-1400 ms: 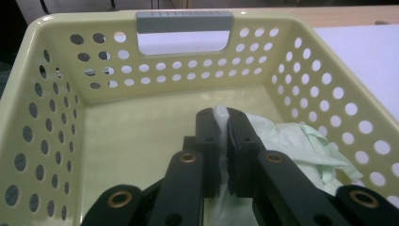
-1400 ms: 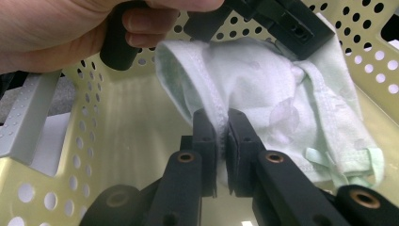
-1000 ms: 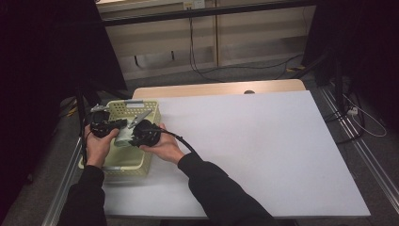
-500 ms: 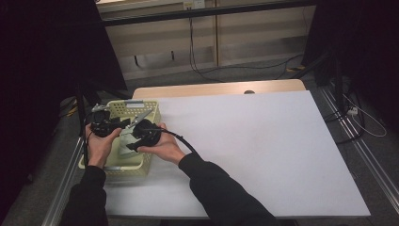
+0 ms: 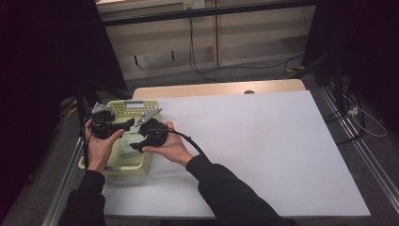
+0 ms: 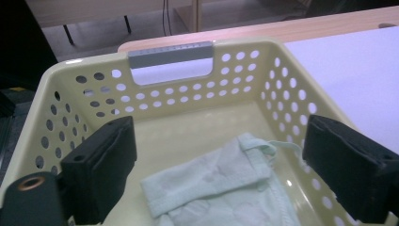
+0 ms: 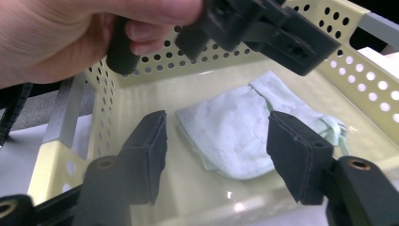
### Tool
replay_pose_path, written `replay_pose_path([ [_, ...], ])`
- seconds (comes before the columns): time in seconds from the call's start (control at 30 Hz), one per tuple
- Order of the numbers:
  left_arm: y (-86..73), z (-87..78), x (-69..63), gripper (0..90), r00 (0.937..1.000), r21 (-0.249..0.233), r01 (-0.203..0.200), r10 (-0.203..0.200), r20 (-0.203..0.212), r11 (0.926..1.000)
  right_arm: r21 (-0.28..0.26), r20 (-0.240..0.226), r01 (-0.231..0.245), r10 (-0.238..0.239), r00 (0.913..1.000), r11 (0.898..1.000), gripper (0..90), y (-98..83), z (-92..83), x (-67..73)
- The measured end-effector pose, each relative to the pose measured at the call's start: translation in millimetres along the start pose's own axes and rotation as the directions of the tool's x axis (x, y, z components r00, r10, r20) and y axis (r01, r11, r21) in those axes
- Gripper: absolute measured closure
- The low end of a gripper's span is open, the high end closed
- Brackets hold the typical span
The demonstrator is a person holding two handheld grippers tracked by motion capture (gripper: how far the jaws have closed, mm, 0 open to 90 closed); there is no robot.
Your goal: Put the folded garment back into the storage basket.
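Note:
A pale yellow perforated basket (image 5: 113, 167) stands at the table's left edge. On its floor lies a crumpled mint-green cloth (image 5: 124, 144). My left gripper (image 5: 128, 124) and right gripper (image 5: 136, 140) hover over the basket, tips close together. The jaws of both have just been opening, and nothing is between them. In the left gripper view the open left gripper (image 6: 219, 136) frames the cloth (image 6: 221, 183) below and the basket's far wall (image 6: 169, 99). In the right gripper view the right gripper (image 7: 217, 129) stands open above the cloth (image 7: 244, 141), with the left gripper (image 7: 254, 28) and its hand overhead.
The white table top (image 5: 263, 141) stretches to the right of the basket, with a wooden strip (image 5: 216, 88) along its back edge. Metal rails run down both sides. Cables lie on the floor behind and to the right.
Both grippers' jaws have spread apart, and both hands have lifted slightly over the basket. The cloth lies loose on the basket floor.

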State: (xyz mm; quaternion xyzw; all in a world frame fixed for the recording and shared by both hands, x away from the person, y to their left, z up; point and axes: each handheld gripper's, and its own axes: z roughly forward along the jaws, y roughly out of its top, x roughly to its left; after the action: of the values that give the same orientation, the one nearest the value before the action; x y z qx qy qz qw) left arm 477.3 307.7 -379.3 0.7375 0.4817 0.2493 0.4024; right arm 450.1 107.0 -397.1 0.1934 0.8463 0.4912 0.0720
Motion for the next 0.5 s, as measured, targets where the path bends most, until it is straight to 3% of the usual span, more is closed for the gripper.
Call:
replay_pose_path([
  [0.13,0.8,-5.0,-4.2,6.2,0.9996,-0.014,0.016,-0.015,0.023,0.9998,-0.004,0.007,-0.008,0.008,0.9999,1.0,32.7,-2.7,-8.1,-0.4],
  [0.33,1.1,-12.1,-13.0,3.9,0.999,-0.025,0.0,0.001,0.045,0.9997,-0.024,0.014,-0.032,0.033,0.9994,0.999,26.6,-7.4,-23.7,-3.4],
  [0.5,-2.4,-21.8,-25.1,3.8,0.9972,-0.056,-0.02,0.024,0.071,0.9982,-0.013,0.049,-0.033,0.033,0.9983,0.999,22.4,-12.0,-37.3,-8.0],
])
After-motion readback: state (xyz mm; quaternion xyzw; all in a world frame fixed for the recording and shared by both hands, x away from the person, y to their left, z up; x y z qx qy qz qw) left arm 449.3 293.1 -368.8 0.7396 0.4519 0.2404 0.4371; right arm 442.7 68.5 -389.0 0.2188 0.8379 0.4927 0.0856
